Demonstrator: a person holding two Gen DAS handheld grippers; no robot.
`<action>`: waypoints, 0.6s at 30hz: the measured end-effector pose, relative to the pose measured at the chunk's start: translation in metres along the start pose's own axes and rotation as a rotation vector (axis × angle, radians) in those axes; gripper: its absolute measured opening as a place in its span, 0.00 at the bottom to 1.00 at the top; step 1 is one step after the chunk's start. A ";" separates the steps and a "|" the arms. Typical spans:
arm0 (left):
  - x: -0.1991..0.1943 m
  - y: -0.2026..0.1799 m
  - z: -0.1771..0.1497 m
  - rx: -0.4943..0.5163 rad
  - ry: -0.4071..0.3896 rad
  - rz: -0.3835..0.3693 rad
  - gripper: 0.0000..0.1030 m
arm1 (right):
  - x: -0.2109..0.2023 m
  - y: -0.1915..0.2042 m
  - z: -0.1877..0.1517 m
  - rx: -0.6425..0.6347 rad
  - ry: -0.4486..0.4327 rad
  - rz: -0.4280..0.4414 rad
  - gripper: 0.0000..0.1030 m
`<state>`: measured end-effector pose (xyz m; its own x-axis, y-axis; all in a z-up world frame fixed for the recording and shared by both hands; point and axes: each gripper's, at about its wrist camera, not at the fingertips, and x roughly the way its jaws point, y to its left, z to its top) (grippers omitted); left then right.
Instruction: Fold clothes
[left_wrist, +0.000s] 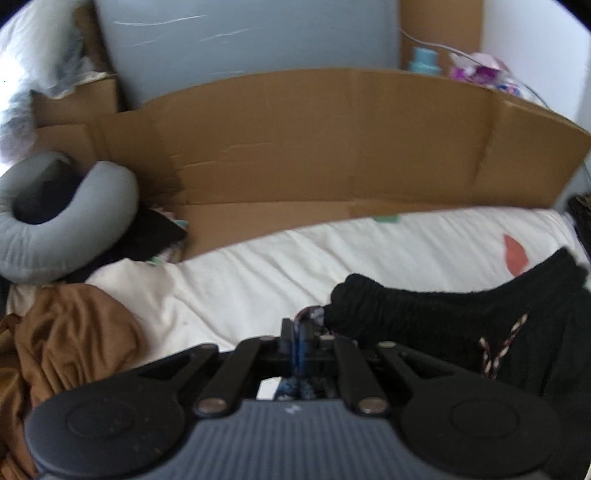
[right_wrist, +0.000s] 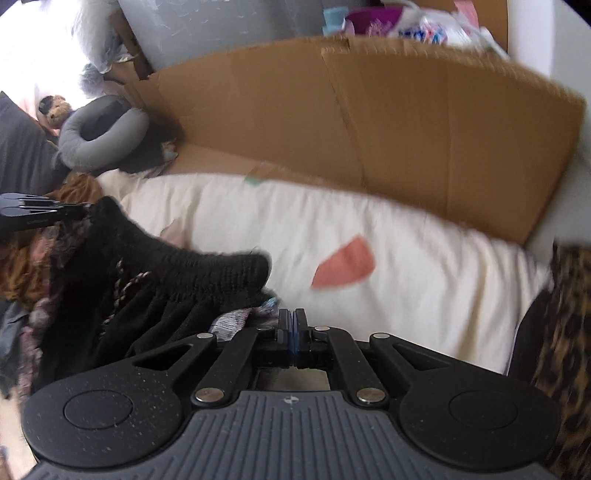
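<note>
You hold the black garment (left_wrist: 461, 317) by its gathered waistband, stretched between both tools above the near edge of the cream bedcover (left_wrist: 332, 258). The left gripper (left_wrist: 301, 328) is pinched closed on one end of the band; the right gripper (right_wrist: 291, 325) has its jaws pressed together at the other end, apparently pinching the fabric. Keep the band taut and level, lower it toward the bedcover's clear middle, away from the brown garment (left_wrist: 74, 332) at its left edge, then lay it flat before folding.
</note>
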<state>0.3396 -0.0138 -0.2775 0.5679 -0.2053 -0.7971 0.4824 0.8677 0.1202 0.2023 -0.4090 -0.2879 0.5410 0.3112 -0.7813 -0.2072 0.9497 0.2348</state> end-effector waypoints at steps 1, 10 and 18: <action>0.003 0.006 0.001 -0.014 0.001 0.009 0.02 | 0.002 -0.002 0.006 0.001 -0.007 -0.012 0.00; 0.048 0.039 -0.020 -0.063 0.109 0.008 0.02 | 0.055 -0.018 0.028 0.142 0.057 0.093 0.01; 0.055 0.043 -0.031 -0.064 0.143 0.007 0.02 | 0.108 -0.008 0.015 0.196 0.142 0.201 0.41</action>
<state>0.3713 0.0261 -0.3347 0.4681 -0.1370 -0.8730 0.4329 0.8968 0.0913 0.2753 -0.3823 -0.3656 0.3834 0.4982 -0.7777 -0.1295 0.8627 0.4888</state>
